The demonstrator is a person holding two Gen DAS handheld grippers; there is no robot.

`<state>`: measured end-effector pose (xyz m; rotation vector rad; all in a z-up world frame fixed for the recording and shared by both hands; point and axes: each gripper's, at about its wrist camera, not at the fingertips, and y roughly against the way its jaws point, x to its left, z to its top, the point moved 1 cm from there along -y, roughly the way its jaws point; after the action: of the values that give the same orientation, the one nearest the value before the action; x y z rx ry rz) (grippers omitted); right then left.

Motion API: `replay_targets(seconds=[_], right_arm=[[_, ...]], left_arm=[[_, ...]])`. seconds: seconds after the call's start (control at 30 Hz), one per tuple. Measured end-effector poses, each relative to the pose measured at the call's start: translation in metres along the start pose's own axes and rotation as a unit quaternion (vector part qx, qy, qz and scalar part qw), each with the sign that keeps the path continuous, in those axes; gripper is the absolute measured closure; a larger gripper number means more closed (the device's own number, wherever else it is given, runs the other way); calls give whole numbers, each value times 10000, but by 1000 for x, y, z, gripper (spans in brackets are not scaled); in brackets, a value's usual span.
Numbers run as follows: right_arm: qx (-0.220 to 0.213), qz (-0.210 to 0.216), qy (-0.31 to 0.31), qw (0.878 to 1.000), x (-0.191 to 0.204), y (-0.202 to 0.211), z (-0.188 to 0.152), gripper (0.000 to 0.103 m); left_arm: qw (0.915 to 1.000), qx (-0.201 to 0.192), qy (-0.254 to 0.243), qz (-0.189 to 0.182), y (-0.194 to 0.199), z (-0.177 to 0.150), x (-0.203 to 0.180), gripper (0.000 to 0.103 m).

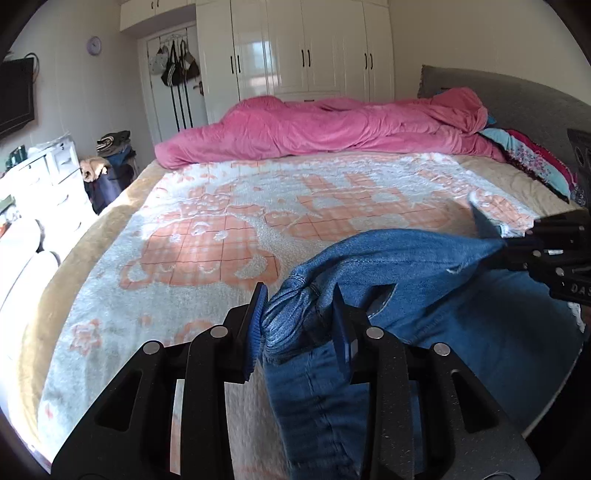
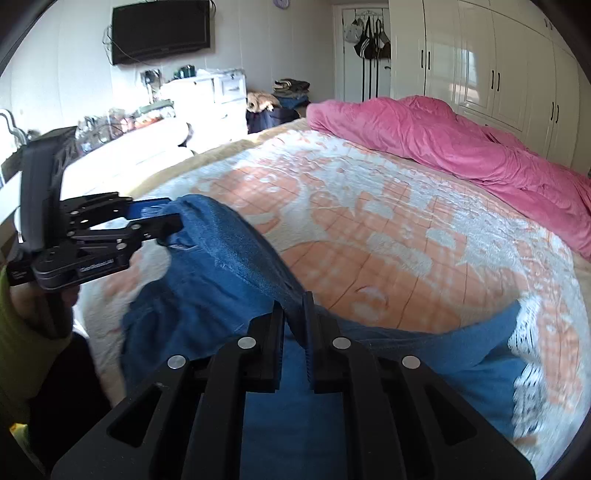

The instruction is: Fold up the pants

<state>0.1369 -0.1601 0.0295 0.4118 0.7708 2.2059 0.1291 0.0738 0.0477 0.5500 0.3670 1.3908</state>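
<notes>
Blue denim pants (image 1: 424, 280) lie at the near edge of the bed (image 1: 221, 229), partly lifted. My left gripper (image 1: 299, 314) is shut on a bunched edge of the pants and holds it above the bed. My right gripper (image 2: 294, 317) is shut on another edge of the pants (image 2: 229, 258); the fabric stretches between the two grippers. The right gripper shows at the right edge of the left wrist view (image 1: 517, 240). The left gripper shows at the left of the right wrist view (image 2: 162, 218), held in a hand. The lower part of the pants rests on the bed.
A pink duvet (image 1: 332, 129) is heaped along the far side of the bed. Pillows (image 1: 532, 158) lie at the grey headboard. White drawers (image 1: 48, 177) and piled clothes (image 1: 110, 155) stand to the left. White wardrobes (image 1: 295, 48) line the far wall. A TV (image 2: 160, 31) hangs on the wall.
</notes>
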Motion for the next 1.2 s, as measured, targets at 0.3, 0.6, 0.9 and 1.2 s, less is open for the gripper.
replay_targets(seconds=[0.3, 0.6, 0.9, 1.2], right_arm=[[260, 476, 75, 9985, 59, 27, -70, 94], [657, 567, -330, 9957, 76, 11, -117, 94], [766, 798, -775, 9908, 70, 4, -132, 92], [652, 923, -680, 9913, 79, 16, -131, 92]], left_arm=[[9981, 355, 485, -132, 41, -65, -6, 76], [9958, 891, 187, -73, 44, -96, -17, 75], [9915, 1232, 392, -139, 40, -109, -10, 68], [9885, 1224, 874, 181, 74, -119, 16, 67]])
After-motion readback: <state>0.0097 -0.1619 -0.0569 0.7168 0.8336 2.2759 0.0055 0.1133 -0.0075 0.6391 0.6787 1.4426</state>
